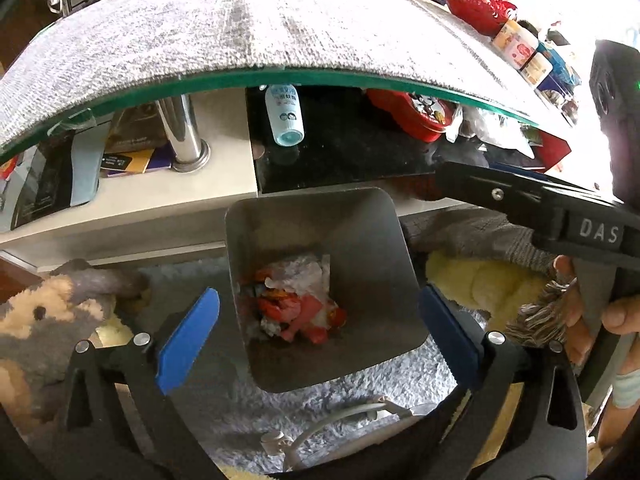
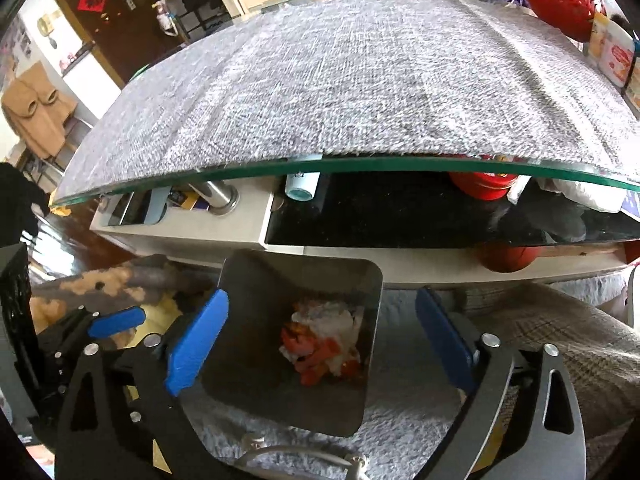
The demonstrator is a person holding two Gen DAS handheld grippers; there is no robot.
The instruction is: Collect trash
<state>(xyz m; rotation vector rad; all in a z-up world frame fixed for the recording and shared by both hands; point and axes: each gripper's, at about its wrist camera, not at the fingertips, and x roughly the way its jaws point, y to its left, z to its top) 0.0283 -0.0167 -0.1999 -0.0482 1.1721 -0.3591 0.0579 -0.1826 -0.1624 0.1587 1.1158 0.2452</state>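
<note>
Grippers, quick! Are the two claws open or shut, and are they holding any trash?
Left gripper: open, holding nothing, above the bin.
Right gripper: open, holding nothing, above the same bin.

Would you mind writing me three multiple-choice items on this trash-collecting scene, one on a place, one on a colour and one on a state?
1. Where does the crumpled trash lie?
A. On the grey mat
B. At the bottom of the grey bin
C. Between the left gripper's fingers

2. What colour are the pads on the gripper fingers?
A. Blue
B. Yellow
C. Green

3. How do the jaws of the right gripper stand?
A. Shut on a wrapper
B. Shut and empty
C. Wide open and empty

Answers:
1 B: the red and white scraps sit deep inside the bin, on the floor below the glass table.
2 A: the pads show bright blue in both views.
3 C: its fingers stand far apart with only the bin seen between them.
</note>
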